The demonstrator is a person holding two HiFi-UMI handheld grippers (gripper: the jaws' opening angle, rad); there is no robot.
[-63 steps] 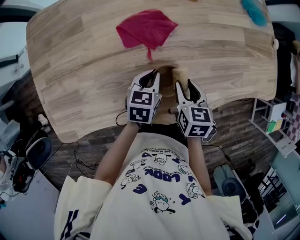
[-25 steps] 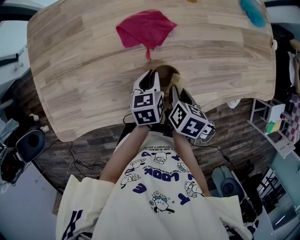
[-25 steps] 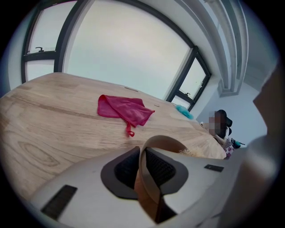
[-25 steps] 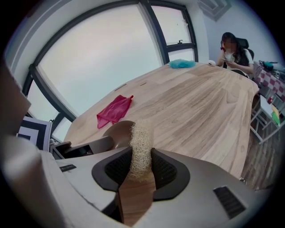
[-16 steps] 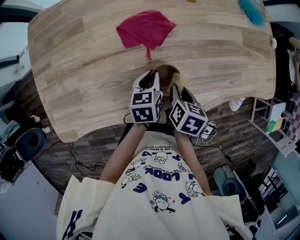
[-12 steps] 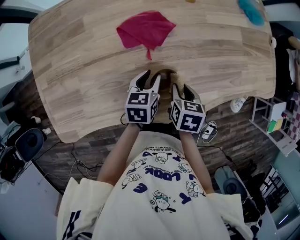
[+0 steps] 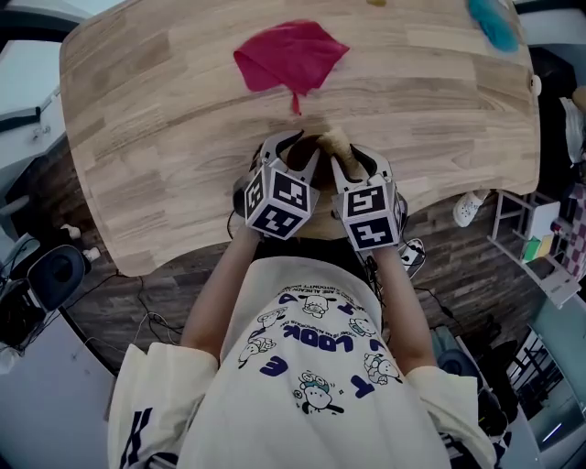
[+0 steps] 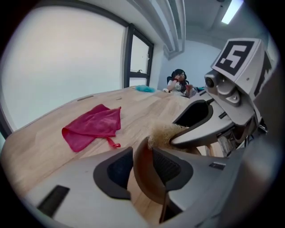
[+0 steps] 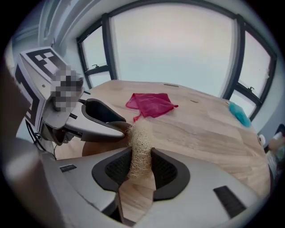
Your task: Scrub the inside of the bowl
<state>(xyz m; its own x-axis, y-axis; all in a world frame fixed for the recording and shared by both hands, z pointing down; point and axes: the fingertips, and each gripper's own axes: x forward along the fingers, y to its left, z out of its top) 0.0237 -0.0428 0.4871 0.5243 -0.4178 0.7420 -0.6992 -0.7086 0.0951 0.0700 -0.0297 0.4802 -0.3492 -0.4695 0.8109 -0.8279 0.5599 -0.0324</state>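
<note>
A brown wooden bowl (image 8: 144,178) sits near the table's front edge, mostly hidden under the grippers in the head view (image 7: 314,147). My left gripper (image 8: 140,167) straddles the bowl's wall. Its jaws have just been opening, and a sliver of table shows between the left pad and the wood. My right gripper (image 9: 140,171) is shut on a pale loofah scrubber (image 9: 140,147), whose tuft rests at the bowl's rim (image 8: 162,132). In the head view the left gripper (image 7: 286,151) and the right gripper (image 7: 352,160) stand side by side over the bowl.
A crumpled red cloth (image 7: 288,55) lies on the wooden table (image 7: 165,137) beyond the bowl. A teal object (image 7: 499,23) sits at the far right corner. The table's curved front edge runs right under my hands.
The left jaws have spread apart around the bowl's wall. Both marker cubes have rolled: the left now tilts, the right has levelled. The right gripper shifted slightly to the right.
</note>
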